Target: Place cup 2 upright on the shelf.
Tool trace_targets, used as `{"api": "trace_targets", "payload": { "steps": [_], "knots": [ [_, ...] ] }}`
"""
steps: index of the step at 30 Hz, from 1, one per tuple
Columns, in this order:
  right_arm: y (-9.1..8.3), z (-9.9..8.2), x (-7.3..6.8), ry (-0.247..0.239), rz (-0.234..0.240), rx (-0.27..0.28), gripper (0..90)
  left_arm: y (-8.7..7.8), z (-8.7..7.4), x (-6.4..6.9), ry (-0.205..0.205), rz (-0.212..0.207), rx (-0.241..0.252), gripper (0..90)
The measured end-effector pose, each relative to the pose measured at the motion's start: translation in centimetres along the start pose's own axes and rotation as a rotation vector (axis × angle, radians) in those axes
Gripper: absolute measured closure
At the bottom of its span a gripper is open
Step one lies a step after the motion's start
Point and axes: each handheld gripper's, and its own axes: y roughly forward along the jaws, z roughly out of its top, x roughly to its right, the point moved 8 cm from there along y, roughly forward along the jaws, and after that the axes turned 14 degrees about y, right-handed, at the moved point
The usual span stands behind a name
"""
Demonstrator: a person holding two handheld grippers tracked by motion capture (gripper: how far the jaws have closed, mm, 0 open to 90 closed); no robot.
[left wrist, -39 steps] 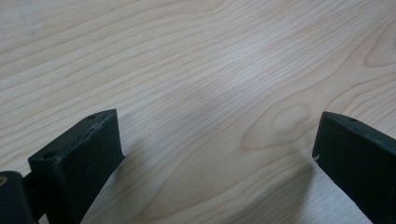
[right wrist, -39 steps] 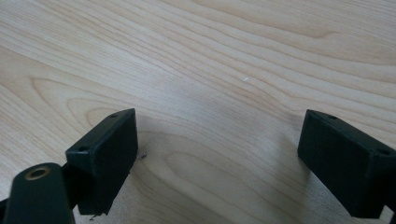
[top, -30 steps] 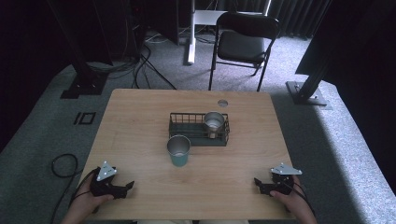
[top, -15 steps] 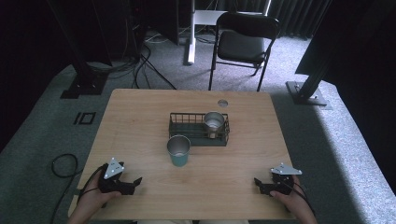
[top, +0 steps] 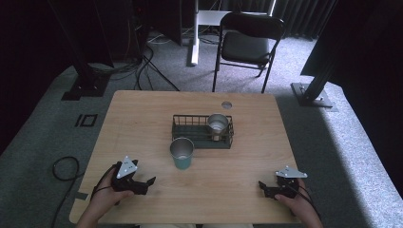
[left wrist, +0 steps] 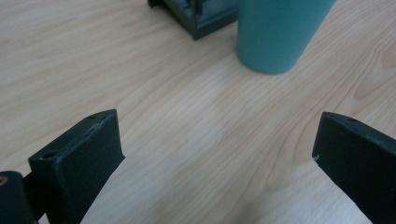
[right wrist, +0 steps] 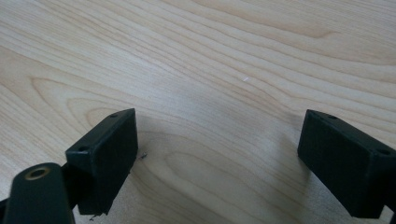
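A teal cup [top: 182, 153] with a metal rim stands upright near the middle of the wooden table [top: 142, 123]. Behind it a black wire basket [top: 190, 129] holds a silver cup [top: 217, 124] at its right end. My left gripper [top: 148, 183] sits open at the front left, pointing toward the teal cup [left wrist: 280, 32], whose base appears ahead of the jaws and a little right. A corner of the basket [left wrist: 201, 18] lies beyond. My right gripper [top: 262, 186] rests open at the front right, with bare wood [right wrist: 219, 121] between its jaws.
A small round grommet [top: 226, 104] is set in the table near its far edge. Beyond the table stands a black folding chair [top: 247, 42]. Cables [top: 142, 61] trail on the grey carpet, and a dark stand base [top: 313, 95] sits at the right.
My left gripper has slid right and slightly forward along the table toward the teal cup. The right gripper has stayed where it was.
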Motion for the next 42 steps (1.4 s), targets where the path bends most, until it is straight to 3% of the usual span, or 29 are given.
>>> {"api": "trace_targets", "payload": {
  "steps": [9,19,33,42],
  "knots": [
    [0.0,0.0,0.0,0.000,0.000,0.000,11.7,1.1,1.7,0.9,0.038,-0.036,0.024,2.1],
    [0.0,0.0,0.0,-0.001,0.000,0.000,11.7,2.2,4.1,1.5,0.050,-0.038,0.086,2.2],
    [0.0,0.0,0.0,0.002,0.000,0.000,11.7,3.8,6.1,2.0,0.039,-0.030,0.179,2.2],
    [0.0,0.0,0.0,0.000,0.000,0.000,11.7,4.8,6.8,2.4,0.066,-0.034,0.189,2.2]
  ]
}}
